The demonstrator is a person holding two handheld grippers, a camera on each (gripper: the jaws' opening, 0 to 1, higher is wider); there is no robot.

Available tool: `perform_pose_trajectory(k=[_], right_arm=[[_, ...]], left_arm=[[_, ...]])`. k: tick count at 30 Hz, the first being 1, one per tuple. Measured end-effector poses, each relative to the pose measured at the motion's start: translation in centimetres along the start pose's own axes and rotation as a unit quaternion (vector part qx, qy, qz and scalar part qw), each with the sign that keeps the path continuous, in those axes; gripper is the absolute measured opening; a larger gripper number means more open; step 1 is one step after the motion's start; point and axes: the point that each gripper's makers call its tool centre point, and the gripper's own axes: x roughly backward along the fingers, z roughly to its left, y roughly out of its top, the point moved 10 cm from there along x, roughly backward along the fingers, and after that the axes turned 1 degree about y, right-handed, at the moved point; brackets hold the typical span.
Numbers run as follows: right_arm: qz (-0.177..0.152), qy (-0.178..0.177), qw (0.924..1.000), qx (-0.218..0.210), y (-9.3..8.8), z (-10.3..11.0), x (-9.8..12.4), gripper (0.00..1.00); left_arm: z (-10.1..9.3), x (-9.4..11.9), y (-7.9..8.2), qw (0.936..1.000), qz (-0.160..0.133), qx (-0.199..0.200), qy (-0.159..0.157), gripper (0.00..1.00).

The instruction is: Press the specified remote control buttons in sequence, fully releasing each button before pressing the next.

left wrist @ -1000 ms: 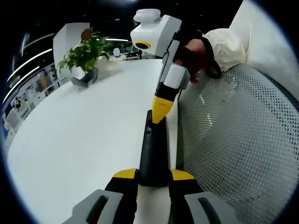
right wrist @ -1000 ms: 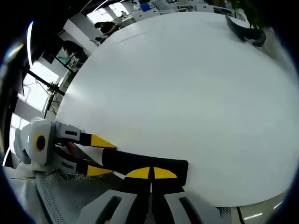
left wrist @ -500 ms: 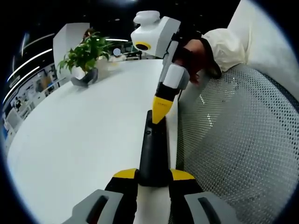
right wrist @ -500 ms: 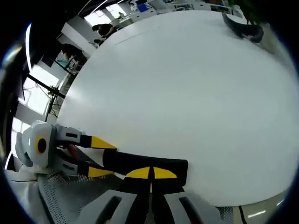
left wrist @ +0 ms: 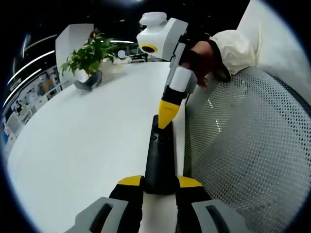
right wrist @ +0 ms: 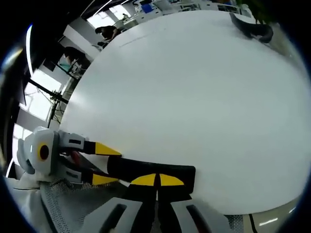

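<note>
A long black remote point(left wrist: 159, 155) lies along the edge of a white table point(left wrist: 87, 136). My left gripper point(left wrist: 159, 181) is shut on its near end, a yellow tip on each side. My right gripper point(left wrist: 166, 116) comes down from above with its yellow tips closed together, resting on the remote's far end just beyond a small button. In the right gripper view, the right gripper point(right wrist: 156, 180) sits shut on top of the remote point(right wrist: 141, 166). There the left gripper point(right wrist: 104, 164) clamps the remote's other end from the left.
A white mesh chair back point(left wrist: 243, 145) stands right beside the table edge. A gloved hand with a white sleeve point(left wrist: 233, 48) holds the right gripper. A potted plant point(left wrist: 90, 53) and a dark curved object point(left wrist: 87, 82) sit at the table's far side. Office windows point(right wrist: 43, 82) lie beyond.
Nothing has moved apart from a very slight shift of the right gripper view; both grippers keep their places on the remote.
</note>
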Motion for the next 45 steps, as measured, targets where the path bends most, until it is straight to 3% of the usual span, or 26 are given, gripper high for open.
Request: perform_pose_trajectory(k=[9,15,21,35,45], right_arm=[[-0.001,0.000,1.0000,-0.005,-0.1,0.0,0.1,0.00],[0.000,-0.008,0.9999,0.015,0.0,0.2,0.1,0.00],[-0.013,0.007,0.9997,0.017,0.2,0.5,0.1,0.00],[-0.002,0.026,0.9987,0.043,0.2,1.2,-0.6,0.00],[-0.002,0.022,0.9987,0.046,0.1,1.0,-1.0,0.00]], left_arm=[[-0.1,0.0,0.1,1.0000,0.004,-0.001,0.001,0.25],[-0.2,-0.1,0.2,1.0000,0.006,-0.002,-0.001,0.25],[-0.5,-0.3,0.4,0.9999,0.005,-0.012,-0.009,0.25],[-0.7,-0.4,0.5,0.9998,0.003,-0.016,-0.014,0.25],[-0.7,-0.4,0.4,0.9996,0.001,-0.023,-0.015,0.25]])
